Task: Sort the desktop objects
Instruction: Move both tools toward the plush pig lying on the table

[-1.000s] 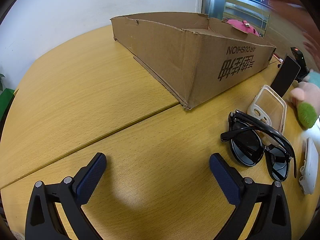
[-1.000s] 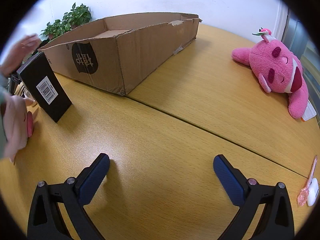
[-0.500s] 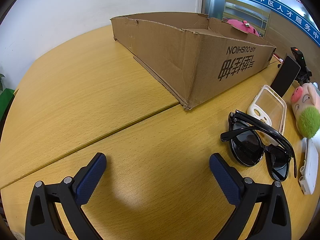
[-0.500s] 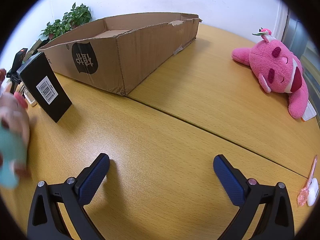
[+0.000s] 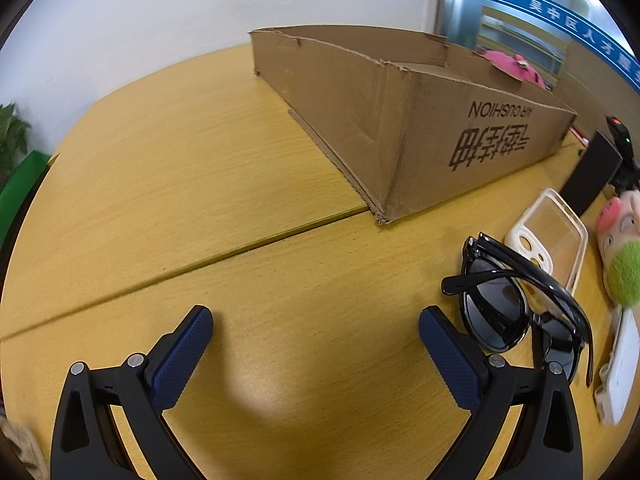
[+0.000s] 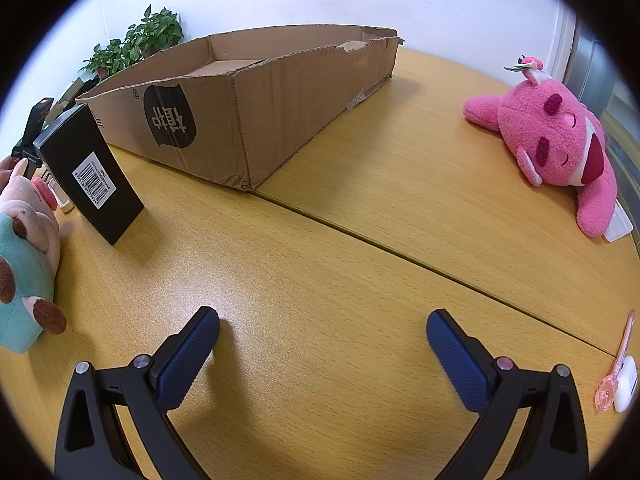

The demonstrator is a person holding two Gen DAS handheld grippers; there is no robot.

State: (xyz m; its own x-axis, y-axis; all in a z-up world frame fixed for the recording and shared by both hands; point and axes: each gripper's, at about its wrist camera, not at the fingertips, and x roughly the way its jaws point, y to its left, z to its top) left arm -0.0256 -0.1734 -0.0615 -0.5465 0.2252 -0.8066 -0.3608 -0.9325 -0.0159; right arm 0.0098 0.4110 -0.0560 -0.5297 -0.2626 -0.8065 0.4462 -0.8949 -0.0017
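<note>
A long open cardboard box (image 5: pixel 404 120) (image 6: pixel 256 108) lies across the wooden table (image 5: pixel 180 168). My left gripper (image 5: pixel 316 332) stands open over bare wood, with black sunglasses (image 5: pixel 516 308) just right of its right finger. Beyond them lie a clear phone case (image 5: pixel 552 232), a black box (image 5: pixel 592 172), a pig plush (image 5: pixel 620 248) and a white device (image 5: pixel 618 364). My right gripper (image 6: pixel 322 338) is open and holds nothing. A pink plush (image 6: pixel 560 148) lies at its far right; the pig plush (image 6: pixel 24 264) and black box (image 6: pixel 90 176) are at its left.
A pink spoon (image 6: pixel 616 368) and a small white case (image 6: pixel 626 384) lie at the right table edge. Potted plants (image 6: pixel 132 40) stand behind the box. A seam runs across the tabletop (image 6: pixel 400 248). A fingertip (image 6: pixel 8 168) shows at the far left edge beside the pig plush.
A person's hand set the pig plush down beside the black box and drew back. Both grippers stayed open and almost still.
</note>
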